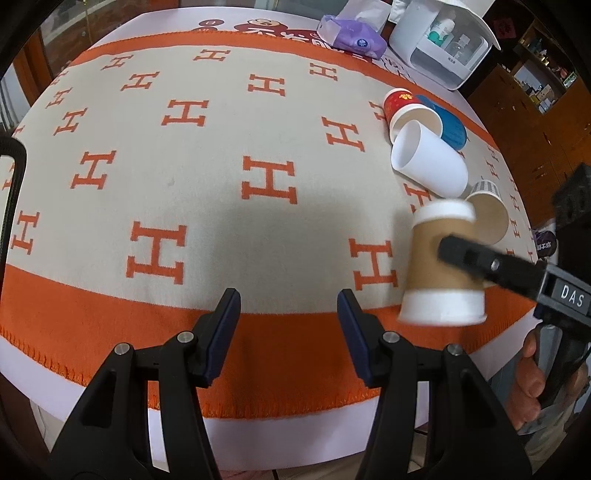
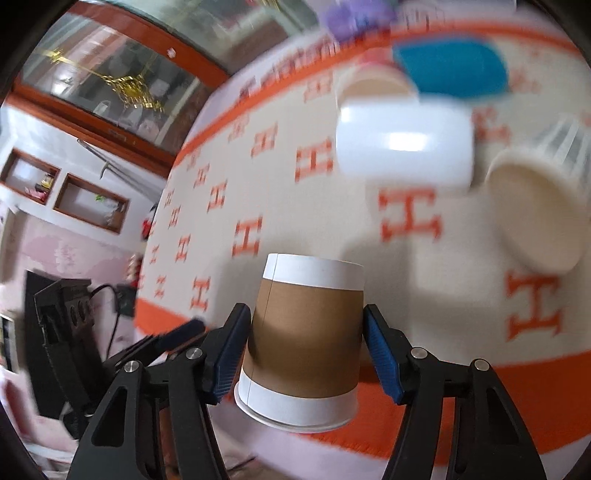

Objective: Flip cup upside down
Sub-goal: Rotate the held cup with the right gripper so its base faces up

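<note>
A brown paper cup with white bands (image 2: 306, 343) sits between the blue pads of my right gripper (image 2: 306, 350), rim down and base up, held above the orange border of the cloth. The same cup (image 1: 441, 262) shows blurred at the right of the left wrist view, with a right gripper finger (image 1: 476, 258) across it. My left gripper (image 1: 288, 332) is open and empty over the near orange border of the blanket (image 1: 184, 184).
Several cups lie on their sides at the far right: a white one (image 1: 428, 162), a red one (image 1: 400, 107), a blue one (image 1: 448, 123), a striped one (image 1: 487, 214). A purple tissue pack (image 1: 351, 35) and white appliance (image 1: 443, 40) stand at the back.
</note>
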A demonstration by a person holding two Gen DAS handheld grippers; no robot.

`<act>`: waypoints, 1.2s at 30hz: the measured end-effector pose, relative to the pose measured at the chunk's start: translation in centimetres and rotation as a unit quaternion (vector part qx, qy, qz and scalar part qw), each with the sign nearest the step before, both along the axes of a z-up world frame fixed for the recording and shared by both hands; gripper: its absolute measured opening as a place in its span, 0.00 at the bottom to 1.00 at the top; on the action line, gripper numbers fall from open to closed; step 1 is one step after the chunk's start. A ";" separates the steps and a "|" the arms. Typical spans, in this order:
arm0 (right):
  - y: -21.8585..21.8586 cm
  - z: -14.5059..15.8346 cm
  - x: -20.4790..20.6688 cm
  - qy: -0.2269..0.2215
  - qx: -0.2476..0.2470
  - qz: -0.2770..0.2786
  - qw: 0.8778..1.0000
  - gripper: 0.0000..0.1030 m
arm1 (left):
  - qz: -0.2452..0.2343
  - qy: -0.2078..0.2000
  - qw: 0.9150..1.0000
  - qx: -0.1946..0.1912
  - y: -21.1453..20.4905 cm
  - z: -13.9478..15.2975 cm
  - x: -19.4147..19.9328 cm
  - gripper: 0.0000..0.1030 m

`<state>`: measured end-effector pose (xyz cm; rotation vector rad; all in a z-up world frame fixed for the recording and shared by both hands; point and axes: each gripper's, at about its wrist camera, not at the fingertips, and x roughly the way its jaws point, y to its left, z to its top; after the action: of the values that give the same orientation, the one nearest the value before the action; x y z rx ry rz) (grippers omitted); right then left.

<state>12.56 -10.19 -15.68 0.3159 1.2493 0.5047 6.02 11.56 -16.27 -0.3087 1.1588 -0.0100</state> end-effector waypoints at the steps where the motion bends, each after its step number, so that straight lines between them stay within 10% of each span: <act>1: -0.2 0.6 0.0 -0.021 -0.007 -0.004 1.000 0.61 | 0.002 -0.002 1.000 0.001 -0.1 0.0 0.1 0.50; 7: 1.0 2.3 0.1 -0.160 -0.067 -0.011 0.985 0.61 | 0.008 -0.012 1.000 0.008 -0.3 -0.1 0.1 0.50; 18: 2.8 1.1 -2.9 -0.255 -0.122 0.043 0.958 0.61 | 0.022 -0.021 0.999 0.018 -0.2 -0.2 0.0 0.50; 32: 2.9 0.6 -7.4 -0.273 -0.166 0.080 0.944 0.62 | 0.011 -0.035 0.999 0.035 -1.5 0.3 -1.3 0.50; 36: 2.7 0.9 -7.6 -0.267 -0.159 0.077 0.947 0.77 | 0.011 -0.039 0.998 0.041 -1.7 0.5 -1.7 0.50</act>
<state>5.00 -7.53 -14.79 -0.1891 0.8061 0.4707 4.28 9.82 -15.77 -0.2473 1.0756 0.0440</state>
